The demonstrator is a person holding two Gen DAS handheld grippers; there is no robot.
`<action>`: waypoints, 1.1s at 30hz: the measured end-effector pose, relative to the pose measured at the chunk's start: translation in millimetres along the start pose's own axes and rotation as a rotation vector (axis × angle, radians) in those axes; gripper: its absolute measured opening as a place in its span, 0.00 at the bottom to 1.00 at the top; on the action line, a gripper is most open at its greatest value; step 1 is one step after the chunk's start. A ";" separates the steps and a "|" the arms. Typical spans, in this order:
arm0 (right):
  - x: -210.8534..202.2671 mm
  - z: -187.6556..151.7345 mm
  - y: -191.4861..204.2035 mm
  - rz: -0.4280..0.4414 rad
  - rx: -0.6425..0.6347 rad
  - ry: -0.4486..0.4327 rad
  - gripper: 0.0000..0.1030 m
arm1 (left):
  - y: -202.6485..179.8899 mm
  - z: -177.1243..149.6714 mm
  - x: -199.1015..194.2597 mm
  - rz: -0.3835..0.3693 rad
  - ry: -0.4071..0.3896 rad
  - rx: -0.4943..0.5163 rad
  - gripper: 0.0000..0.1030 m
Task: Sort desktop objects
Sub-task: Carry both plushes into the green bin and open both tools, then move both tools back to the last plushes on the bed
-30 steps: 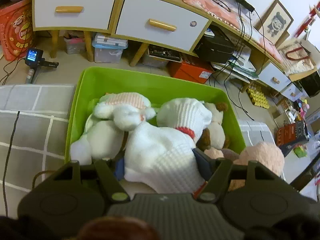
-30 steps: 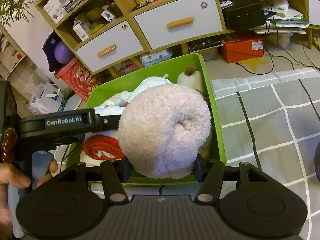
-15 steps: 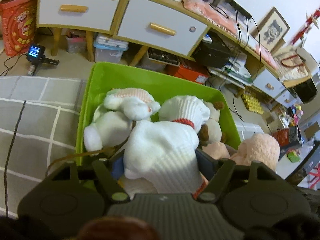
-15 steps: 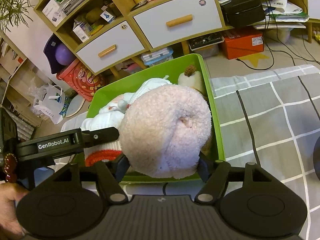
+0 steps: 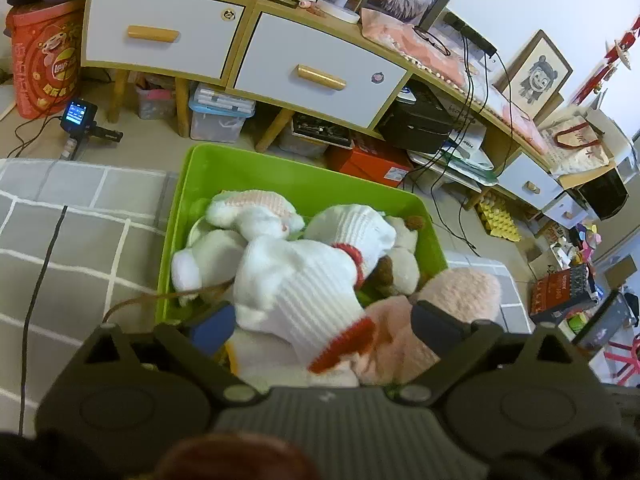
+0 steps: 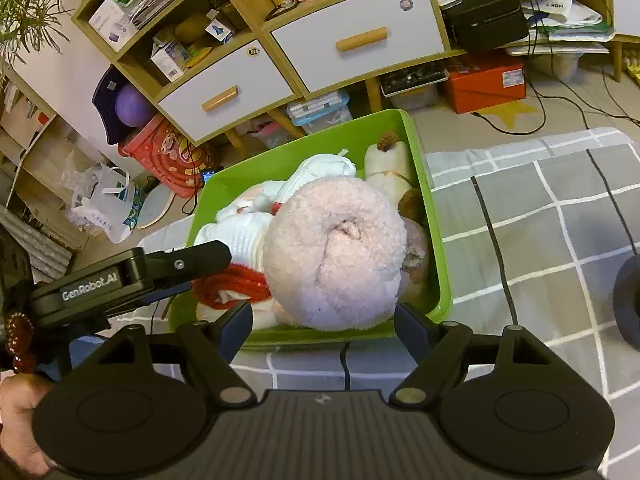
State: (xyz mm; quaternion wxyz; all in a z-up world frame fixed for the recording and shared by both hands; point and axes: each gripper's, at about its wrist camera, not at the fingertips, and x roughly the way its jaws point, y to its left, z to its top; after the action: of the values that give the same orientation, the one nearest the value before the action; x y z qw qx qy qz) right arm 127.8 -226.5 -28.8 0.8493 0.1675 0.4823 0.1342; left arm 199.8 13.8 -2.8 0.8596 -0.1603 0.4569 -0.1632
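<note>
A green bin (image 5: 280,176) (image 6: 436,240) sits on a grey checked cloth and holds several plush toys. My left gripper (image 5: 320,324) is shut on a white knitted plush with red trim (image 5: 296,280), held over the bin's near end. My right gripper (image 6: 324,320) is shut on a pink fluffy plush (image 6: 332,256), held over the bin's near end; the same pink plush shows in the left wrist view (image 5: 460,292). The left gripper's body (image 6: 120,280) shows at the left of the right wrist view.
The grey checked cloth (image 5: 80,240) (image 6: 560,216) has a black cable across it. Behind the bin stands a wooden cabinet with white drawers (image 5: 312,76) (image 6: 356,36). Boxes and cables lie on the floor beneath it. A dark round object (image 6: 628,300) sits at the right edge.
My left gripper has pulled back and risen a little with the white plush. The pink plush in my right gripper has come closer to the white one over the bin.
</note>
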 end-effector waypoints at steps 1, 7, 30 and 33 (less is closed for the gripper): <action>-2.3 0.0 1.3 0.000 -0.002 0.001 0.77 | -1.0 -0.9 -2.8 0.002 0.000 0.003 0.97; -19.7 -5.2 8.7 0.004 -0.003 0.004 0.79 | -8.3 -9.9 -23.4 0.030 -0.006 0.016 0.99; -58.7 -57.5 20.2 -0.024 -0.032 0.064 0.88 | -7.5 -79.8 -81.8 0.123 0.082 -0.016 0.99; -62.1 -66.2 16.5 -0.019 -0.038 0.065 0.89 | -9.4 -90.6 -82.3 0.128 0.092 0.007 0.99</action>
State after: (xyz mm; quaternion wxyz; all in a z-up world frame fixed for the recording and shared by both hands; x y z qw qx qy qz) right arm 38.5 -225.4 -5.6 0.8376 0.1422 0.5083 0.1408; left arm 79.1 29.1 13.4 0.8468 -0.1201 0.5048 -0.1166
